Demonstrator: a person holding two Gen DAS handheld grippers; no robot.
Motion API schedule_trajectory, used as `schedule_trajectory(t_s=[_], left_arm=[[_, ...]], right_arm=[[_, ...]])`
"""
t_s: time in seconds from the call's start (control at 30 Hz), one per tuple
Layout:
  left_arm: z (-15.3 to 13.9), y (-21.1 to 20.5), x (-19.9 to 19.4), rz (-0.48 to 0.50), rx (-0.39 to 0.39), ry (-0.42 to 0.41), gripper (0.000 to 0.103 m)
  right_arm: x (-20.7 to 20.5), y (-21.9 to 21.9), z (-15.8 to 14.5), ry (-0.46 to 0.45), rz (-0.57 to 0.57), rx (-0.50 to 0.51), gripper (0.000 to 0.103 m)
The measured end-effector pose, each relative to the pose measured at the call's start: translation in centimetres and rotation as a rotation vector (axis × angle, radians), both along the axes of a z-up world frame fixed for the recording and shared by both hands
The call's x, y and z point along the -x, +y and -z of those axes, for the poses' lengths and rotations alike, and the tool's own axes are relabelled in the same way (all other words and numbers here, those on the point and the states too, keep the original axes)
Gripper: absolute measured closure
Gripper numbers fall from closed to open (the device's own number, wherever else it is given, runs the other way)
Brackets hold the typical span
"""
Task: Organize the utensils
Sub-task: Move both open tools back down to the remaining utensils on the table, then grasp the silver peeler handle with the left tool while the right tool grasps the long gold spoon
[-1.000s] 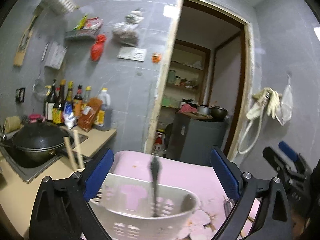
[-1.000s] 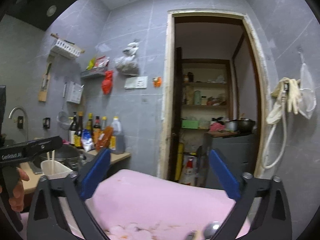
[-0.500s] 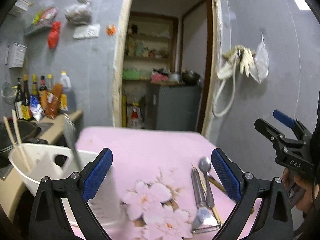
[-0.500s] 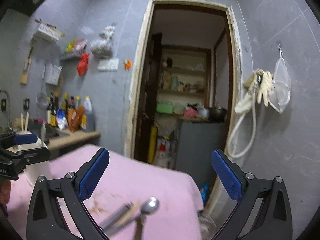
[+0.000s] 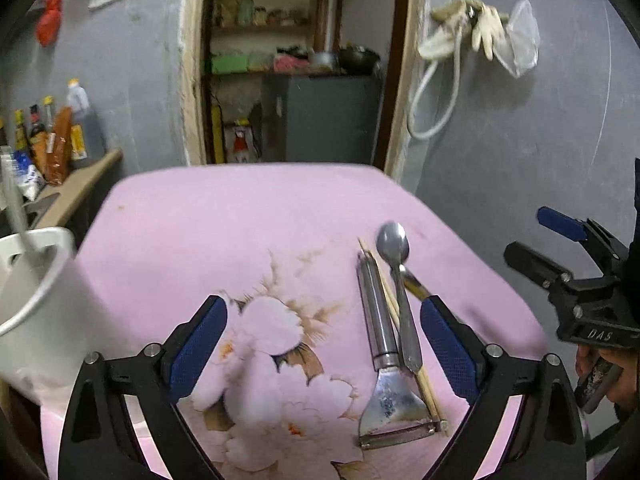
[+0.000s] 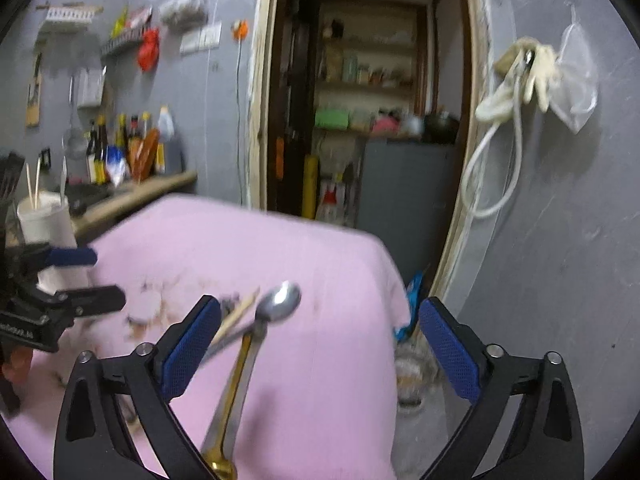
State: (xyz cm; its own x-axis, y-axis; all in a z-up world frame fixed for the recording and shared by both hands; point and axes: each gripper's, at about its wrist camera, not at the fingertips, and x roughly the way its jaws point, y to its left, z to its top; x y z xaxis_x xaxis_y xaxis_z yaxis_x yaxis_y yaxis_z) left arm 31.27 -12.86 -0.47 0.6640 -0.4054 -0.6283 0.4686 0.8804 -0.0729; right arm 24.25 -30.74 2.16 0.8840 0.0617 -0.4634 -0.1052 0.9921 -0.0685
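A pink flowered cloth (image 5: 224, 216) covers the table. On its right part lie a metal peeler (image 5: 384, 352), a steel spoon (image 5: 394, 248), wooden chopsticks (image 5: 390, 300) and a gold-handled utensil (image 5: 416, 286), all bunched together. My left gripper (image 5: 324, 340) hovers above them, its jaws wide and closing; its pads touch nothing. A white utensil holder (image 5: 36, 300) stands at the left with chopsticks in it. My right gripper (image 6: 316, 344) hangs over the spoon (image 6: 280, 300) and gold handle (image 6: 236, 392), closing, pads clear. Each gripper shows in the other view: right gripper (image 5: 538, 236), left gripper (image 6: 106, 278).
A counter with sauce bottles (image 5: 48, 140) runs along the left wall. Beyond the table's far edge is an open doorway with a grey cabinet (image 5: 320, 116). A hose and gloves (image 5: 464, 28) hang on the right wall. A glass jar (image 6: 412, 368) sits on the floor by the table's right edge.
Both views have tipped down and swung right. The holder slid from the centre of the left view to its left edge. The bunched utensils now lie between the fingers in both views.
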Motion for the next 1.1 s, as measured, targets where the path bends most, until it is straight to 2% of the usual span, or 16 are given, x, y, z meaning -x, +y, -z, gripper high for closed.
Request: schedule_trajectory(t_s=[0.2, 0.33, 0.5, 0.67, 0.77, 0.83, 0.87, 0.97, 1.1], left_arm=[[1.9, -1.4, -1.6, 0.053, -0.016, 0.121, 0.041], [2.9, -1.9, -3.0, 0.068, 0.007, 0.212, 0.055], [3.9, -2.2, -4.7, 0.067, 0.046, 0.305, 0.061], [3.9, -2.6, -5.5, 0.074, 0.037, 0.323, 0.068], [3.6, -2.7, -5.8, 0.082, 0.042, 0.336, 0.078], [3.6, -3.2, -5.7, 0.09, 0.043, 0.339, 0.087], [3.5, -3.2, -5.6, 0.089, 0.039, 0.335, 0.087], [3.8, -3.4, -5.8, 0.085, 0.039, 0.333, 0.087], [3.8, -2.6, -5.7, 0.059, 0.046, 0.344, 0.087]], right_arm=[[-0.2, 0.5, 2.1, 0.152, -0.072, 0.023, 0.032], [-0.2, 1.0, 2.8, 0.22, -0.12, 0.022, 0.041], [-1.0, 1.9, 3.9, 0.295, -0.16, 0.033, 0.047], [-1.7, 2.4, 4.6, 0.336, -0.181, 0.051, 0.055], [-1.9, 2.5, 4.8, 0.339, -0.178, 0.059, 0.059], [-2.0, 2.4, 4.8, 0.339, -0.172, 0.058, 0.067], [-2.1, 2.3, 4.8, 0.339, -0.162, 0.058, 0.072], [-2.0, 1.9, 4.8, 0.342, -0.159, 0.04, 0.074], [-2.1, 2.2, 4.7, 0.335, -0.152, 0.07, 0.08]])
